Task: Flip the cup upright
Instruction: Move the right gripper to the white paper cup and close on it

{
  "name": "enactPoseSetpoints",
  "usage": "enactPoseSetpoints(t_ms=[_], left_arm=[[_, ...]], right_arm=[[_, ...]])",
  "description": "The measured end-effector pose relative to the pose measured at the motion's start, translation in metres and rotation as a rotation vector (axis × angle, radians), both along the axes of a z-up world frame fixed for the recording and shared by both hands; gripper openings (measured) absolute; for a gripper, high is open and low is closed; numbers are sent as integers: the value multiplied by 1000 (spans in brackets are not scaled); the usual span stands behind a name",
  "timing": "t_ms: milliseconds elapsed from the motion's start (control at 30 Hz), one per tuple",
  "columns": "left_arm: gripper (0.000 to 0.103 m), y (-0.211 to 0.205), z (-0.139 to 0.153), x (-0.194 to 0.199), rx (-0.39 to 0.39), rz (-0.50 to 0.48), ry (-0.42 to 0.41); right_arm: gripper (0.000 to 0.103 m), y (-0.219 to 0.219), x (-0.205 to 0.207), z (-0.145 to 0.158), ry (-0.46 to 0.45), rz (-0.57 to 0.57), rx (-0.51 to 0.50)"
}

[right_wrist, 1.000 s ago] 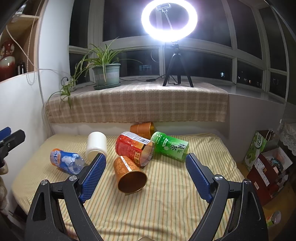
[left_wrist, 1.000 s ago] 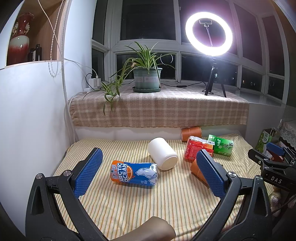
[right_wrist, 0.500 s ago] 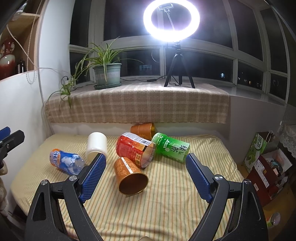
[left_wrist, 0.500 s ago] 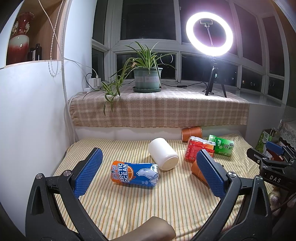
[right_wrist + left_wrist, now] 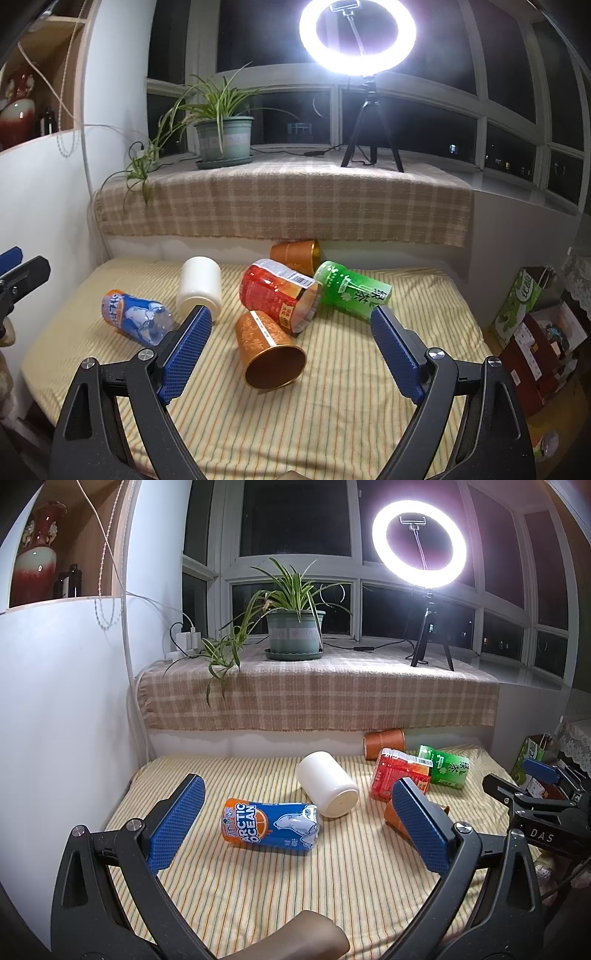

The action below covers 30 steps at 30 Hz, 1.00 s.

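Several cups lie on their sides on the striped table (image 5: 332, 878). A blue Arctic Ocean cup (image 5: 271, 823) and a white cup (image 5: 327, 782) lie ahead of my open, empty left gripper (image 5: 295, 825). In the right wrist view an orange cup (image 5: 269, 350) lies with its mouth toward me, between the pads of my open, empty right gripper (image 5: 290, 349). Behind it lie a red cup (image 5: 279, 295), a green cup (image 5: 351, 290) and a second orange cup (image 5: 295, 253). The blue cup (image 5: 135, 314) and white cup (image 5: 199, 286) lie at the left.
A checked cloth covers the window ledge (image 5: 317, 694) behind the table, with a potted plant (image 5: 295, 627) and a ring light on a tripod (image 5: 419, 550). A white wall (image 5: 55, 720) stands at the left. Boxes (image 5: 532, 332) sit on the floor at the right.
My right gripper has edged slightly forward toward the orange cup. My left gripper has barely moved. No cup has shifted.
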<state>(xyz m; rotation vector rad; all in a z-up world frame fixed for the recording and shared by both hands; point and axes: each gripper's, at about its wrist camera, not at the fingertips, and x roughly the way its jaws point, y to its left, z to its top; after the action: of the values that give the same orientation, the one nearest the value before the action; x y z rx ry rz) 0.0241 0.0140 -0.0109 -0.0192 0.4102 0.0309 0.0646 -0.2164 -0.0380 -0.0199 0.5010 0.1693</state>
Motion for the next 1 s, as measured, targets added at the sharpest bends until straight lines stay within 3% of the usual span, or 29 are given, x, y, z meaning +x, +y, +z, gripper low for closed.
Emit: enactPoseSetpoints(t_ms=[433,800,1000], left_arm=[[103,21,-15,-2,2,39,45],[103,59,-31,-16,-14,137,104],[103,81,-46,-23,-72,180,166]], right_arm=[[88,31,44,-10,88,138,0],[88,71,119,-17,312,318,32],[88,99,160,-27,444,380,39]])
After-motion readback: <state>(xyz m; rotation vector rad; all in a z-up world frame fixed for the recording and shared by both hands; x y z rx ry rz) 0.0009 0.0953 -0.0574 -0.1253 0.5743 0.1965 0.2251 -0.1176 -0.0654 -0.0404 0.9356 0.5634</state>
